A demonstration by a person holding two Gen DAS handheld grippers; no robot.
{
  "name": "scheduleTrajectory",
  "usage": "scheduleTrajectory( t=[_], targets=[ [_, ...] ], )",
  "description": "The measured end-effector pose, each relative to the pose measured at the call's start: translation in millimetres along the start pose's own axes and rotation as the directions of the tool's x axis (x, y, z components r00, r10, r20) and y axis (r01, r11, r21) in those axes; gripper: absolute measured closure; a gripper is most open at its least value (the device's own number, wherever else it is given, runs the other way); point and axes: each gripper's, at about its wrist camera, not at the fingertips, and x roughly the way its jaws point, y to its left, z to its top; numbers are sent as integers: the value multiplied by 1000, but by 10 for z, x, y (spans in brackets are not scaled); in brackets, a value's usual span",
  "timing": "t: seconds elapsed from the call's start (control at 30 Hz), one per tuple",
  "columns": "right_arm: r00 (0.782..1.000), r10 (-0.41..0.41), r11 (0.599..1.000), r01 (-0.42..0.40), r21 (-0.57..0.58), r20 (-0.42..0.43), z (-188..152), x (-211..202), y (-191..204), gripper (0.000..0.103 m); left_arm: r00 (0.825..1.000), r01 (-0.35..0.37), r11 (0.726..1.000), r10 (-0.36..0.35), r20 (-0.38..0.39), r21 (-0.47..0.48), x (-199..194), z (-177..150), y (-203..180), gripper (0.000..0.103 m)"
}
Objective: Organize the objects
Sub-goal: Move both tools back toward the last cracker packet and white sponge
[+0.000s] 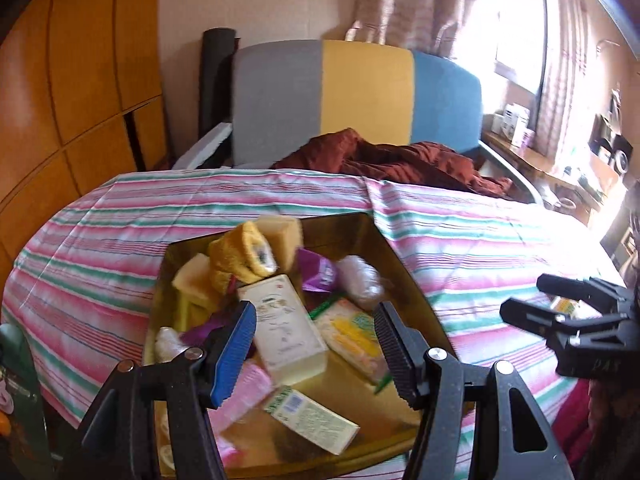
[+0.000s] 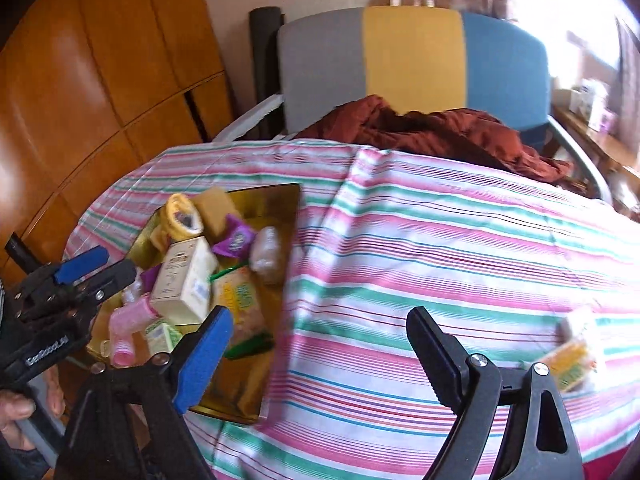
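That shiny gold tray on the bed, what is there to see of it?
The gold tray is a shallow rectangular box with low, mirror-like walls, probably metallic card or foil. It lies flat on the striped bedspread, toward the bed's wardrobe side. It is heaped with small goods: a cream carton, a purple packet, sponges, a pink roller. The open left gripper hovers over its near end.
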Motion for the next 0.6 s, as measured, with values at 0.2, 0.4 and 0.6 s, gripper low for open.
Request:
scheduleTrajectory(
  t=[0.2,0.4,0.6],
  targets=[
    [997,-78,994,77,79,13,-45,-154,-462,12,999,46,997,-45,-9,58,22,-5,-283,41],
    [985,-173,972,167,167,19,-103,-357,-1002,12,995,101,989,-98,-25,109,52,-4,-539,41],
    [966,-259,930,249,272,1,-179,-584,-1605,11,986,168,972,-161,-53,168,122,7,-889,41]
  ],
)
